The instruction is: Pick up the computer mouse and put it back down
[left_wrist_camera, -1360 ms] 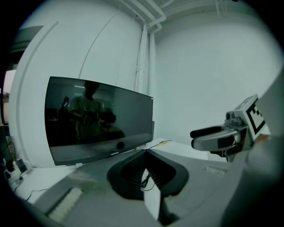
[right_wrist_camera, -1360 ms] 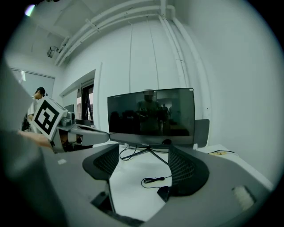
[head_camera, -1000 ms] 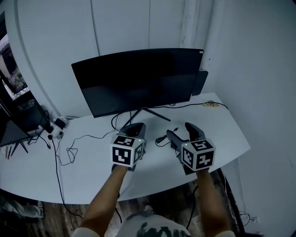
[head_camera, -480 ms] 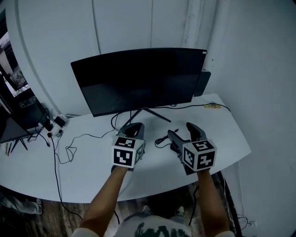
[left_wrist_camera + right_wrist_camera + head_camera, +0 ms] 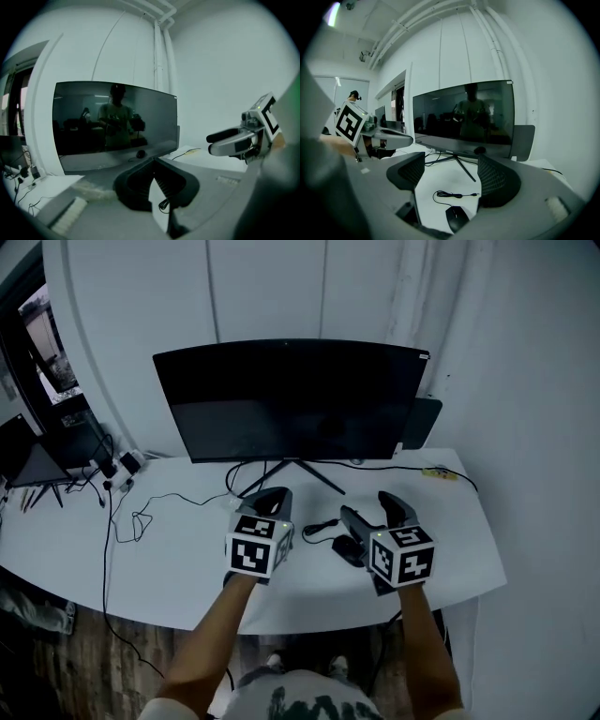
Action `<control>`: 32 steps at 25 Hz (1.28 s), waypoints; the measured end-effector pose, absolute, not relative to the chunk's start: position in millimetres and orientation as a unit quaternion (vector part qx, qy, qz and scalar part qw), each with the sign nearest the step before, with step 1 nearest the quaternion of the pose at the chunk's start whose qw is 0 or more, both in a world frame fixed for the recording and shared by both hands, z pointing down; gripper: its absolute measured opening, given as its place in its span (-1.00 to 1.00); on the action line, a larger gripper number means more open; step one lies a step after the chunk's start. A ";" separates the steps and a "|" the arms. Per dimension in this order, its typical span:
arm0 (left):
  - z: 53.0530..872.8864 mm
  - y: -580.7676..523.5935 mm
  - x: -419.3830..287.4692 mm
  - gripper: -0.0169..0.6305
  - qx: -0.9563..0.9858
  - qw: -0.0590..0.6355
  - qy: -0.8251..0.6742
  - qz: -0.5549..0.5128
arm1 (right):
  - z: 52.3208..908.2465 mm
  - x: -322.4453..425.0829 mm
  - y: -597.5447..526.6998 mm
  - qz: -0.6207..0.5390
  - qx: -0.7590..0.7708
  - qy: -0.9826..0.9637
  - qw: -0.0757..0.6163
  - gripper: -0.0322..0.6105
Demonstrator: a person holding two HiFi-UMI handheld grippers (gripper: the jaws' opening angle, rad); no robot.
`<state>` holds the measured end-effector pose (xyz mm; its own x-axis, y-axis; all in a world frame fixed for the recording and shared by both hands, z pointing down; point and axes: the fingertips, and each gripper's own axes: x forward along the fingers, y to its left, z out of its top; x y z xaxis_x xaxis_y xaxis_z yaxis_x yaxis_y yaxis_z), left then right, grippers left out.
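Black computer mouse: lies flat on the white worktop, low between the jaws of the right gripper and touching neither. Shows in the head view as a dark shape just beside that gripper's inner jaw. Trails a thin black cable that loops loosely on the worktop ahead of it, plug end free and pointing right. Right gripper: hovers over the right part of the worktop with jaws spread wide and nothing pinched, only the bare surface, the cable and the mouse seen through the gap. Left gripper: held level just beside it on the left, jaws pressed together at the tips, nothing between them, a sliver of white worktop showing under the pads. Appears in the head view near the foot of the monitor stand. Behind both: wide dark monitor, screen off, reflecting a person holding the two grippers. Further left on the worktop: loose thin cables running toward the edge. Beyond everything, a plain pale wall.
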<state>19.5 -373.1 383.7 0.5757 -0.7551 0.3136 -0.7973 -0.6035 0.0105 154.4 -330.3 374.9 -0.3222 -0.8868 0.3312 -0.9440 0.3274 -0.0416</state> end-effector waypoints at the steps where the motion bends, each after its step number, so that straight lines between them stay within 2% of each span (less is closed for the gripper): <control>1: 383.9 -371.2 23.2 -0.95 0.882 0.076 -0.444 0.140 | 375.3 158.3 -330.4 0.113 0.563 -0.809 0.127 0.19; 11: 394.5 -347.2 46.8 -0.95 0.866 0.075 -0.473 0.142 | 403.6 181.0 -324.7 0.127 0.523 -0.828 0.155 0.20; 32: 464.3 -321.0 46.8 -0.95 0.834 0.112 -0.517 0.155 | 541.6 173.0 -319.2 0.199 0.441 -0.835 0.261 0.20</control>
